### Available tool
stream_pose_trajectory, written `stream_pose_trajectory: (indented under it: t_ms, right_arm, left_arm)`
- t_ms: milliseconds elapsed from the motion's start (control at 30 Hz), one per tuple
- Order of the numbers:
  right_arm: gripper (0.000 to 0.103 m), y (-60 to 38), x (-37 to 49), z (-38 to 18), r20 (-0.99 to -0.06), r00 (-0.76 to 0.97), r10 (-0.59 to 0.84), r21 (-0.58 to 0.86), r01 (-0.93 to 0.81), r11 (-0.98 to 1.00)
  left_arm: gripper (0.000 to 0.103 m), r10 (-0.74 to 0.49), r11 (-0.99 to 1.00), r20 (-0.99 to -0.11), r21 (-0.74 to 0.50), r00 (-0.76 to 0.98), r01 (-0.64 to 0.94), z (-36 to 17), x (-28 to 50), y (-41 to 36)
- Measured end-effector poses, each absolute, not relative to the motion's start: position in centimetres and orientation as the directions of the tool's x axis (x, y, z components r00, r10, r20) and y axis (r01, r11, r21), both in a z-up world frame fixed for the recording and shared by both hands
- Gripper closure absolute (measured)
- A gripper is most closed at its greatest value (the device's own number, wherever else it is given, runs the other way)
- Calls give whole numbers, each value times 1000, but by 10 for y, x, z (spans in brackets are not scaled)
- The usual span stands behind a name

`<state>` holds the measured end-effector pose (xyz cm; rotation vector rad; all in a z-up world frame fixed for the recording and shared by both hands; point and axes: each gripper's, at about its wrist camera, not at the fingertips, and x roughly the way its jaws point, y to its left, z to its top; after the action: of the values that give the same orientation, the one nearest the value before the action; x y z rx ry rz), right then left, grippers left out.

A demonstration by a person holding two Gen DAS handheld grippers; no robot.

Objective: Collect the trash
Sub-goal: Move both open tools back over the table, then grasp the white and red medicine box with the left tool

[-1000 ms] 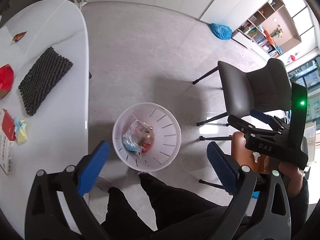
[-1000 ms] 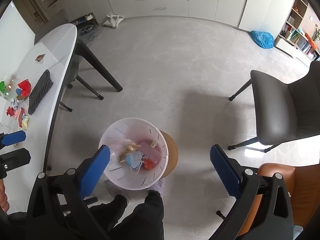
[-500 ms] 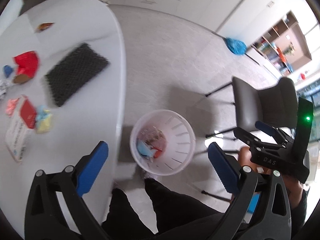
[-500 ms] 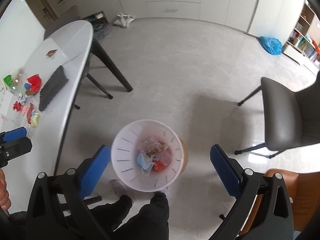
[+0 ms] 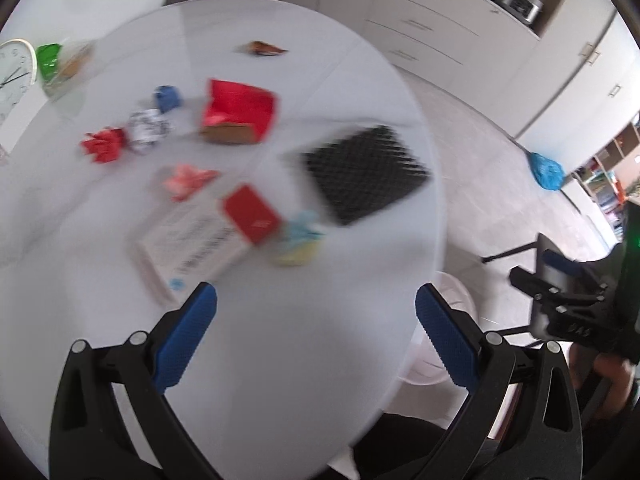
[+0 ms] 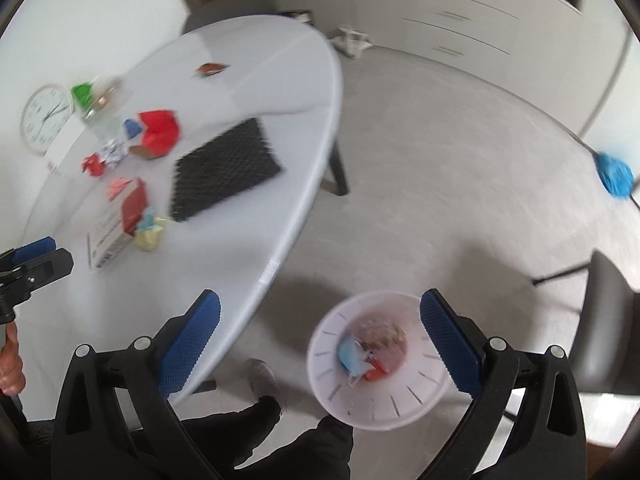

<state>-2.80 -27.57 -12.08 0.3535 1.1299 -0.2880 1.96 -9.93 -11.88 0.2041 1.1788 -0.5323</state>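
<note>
Left gripper hangs over the near part of the white table, jaws spread wide, nothing between the blue pads. Right gripper also wide open and empty, held over the table edge and the floor. Person's dark trouser legs below it.

White slotted trash bin sits on the floor just beside the table, already holding a light-blue mask and some red and mixed wrappers. Frames are motion-blurred.

Trash left on the table, nearest first: yellow and light-blue crumpled paper, touching a red card that lies on a white printed box. Black woven mat to the right of these. Farther in: pink wrapper, red crumpled wrapper, black-and-white crumpled paper, blue scrap, open red box. Far side: small brown wrapper, green packet, and a white clock at the left edge.
</note>
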Motion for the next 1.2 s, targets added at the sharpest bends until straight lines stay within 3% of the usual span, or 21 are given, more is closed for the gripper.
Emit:
stream_pose_trajectory:
  t_ms: [167,333,667,833,1000,1200]
  right_arm:
    - [4,-253,6,-126,-922,386,-19,127,350,928]
    - [4,-231,33,-131,-932,362,2,130,329,935]
    - [4,-213,54,-147,-960,279,1,109,370,923]
    - [4,-213,55,-150,-967,253,-11,95,402,911]
    - [4,-211,56,-150,-970,241,-22,81,408,909]
    - [4,-212,61,-148,-968,249,-24,80,400,913]
  left_arm:
    - [8,-225,852,-925,-35,305,523,-133,53,-62]
    - [8,-233,811,-931,-26,282,584,-155,86,-42]
    - [8,-253,524,-949,30,189,851,-197,108,-65]
    - [8,-247,435,-953,52,175,899,-210,113,-74]
    - [20,-252,415,-960,5,120,910,-219,120,-76]
    - [21,-268,428,-957,-11,115,904,-220,119,-73]
